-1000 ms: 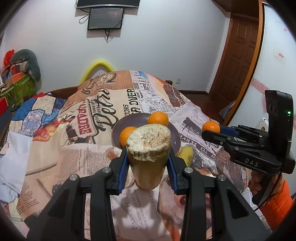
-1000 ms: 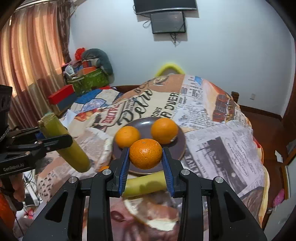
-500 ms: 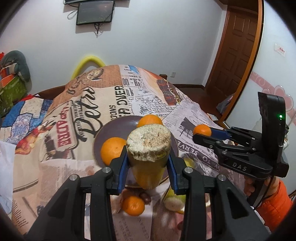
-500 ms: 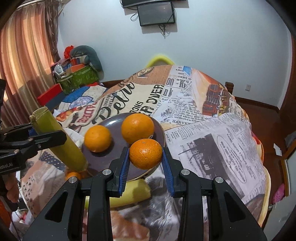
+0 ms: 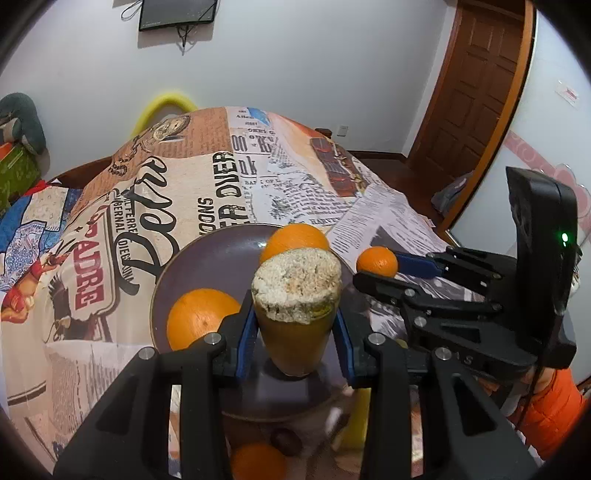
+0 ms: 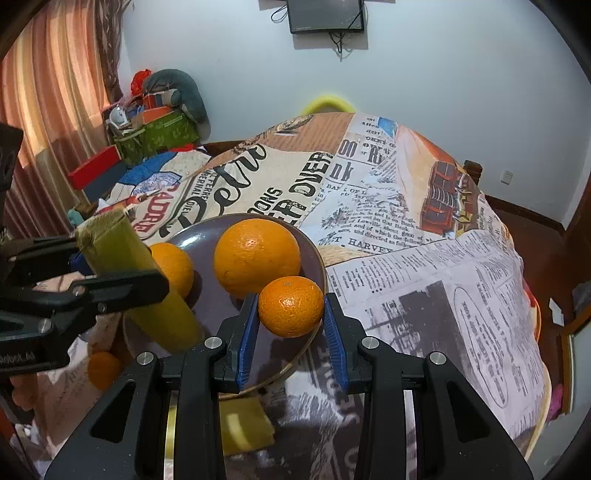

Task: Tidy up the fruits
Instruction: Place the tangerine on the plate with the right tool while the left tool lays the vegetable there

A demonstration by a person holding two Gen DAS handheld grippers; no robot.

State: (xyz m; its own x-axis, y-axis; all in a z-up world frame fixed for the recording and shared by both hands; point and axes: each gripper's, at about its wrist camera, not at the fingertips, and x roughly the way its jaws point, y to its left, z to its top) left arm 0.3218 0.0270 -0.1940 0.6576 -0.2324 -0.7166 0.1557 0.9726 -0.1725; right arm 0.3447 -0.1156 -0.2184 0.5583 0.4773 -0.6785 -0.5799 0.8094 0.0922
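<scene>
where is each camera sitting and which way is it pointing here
Left wrist: sits on the left gripper, looking forward along its fingers over the purple plate; its fingers clamp a yellow-green stalk, and the right gripper with an orange sleeve shows at right.
Right wrist: sits on the right gripper, facing the same way across the table; its fingers clamp a small orange, and the left gripper enters from the left.
Shared: the plate, two big oranges, stalk, small orange, wall screen.

left gripper [image 5: 295,328]: bottom centre, jaws clamped tight on something
right gripper [image 6: 291,328]: bottom centre too, also pinching its load, jaws wider
</scene>
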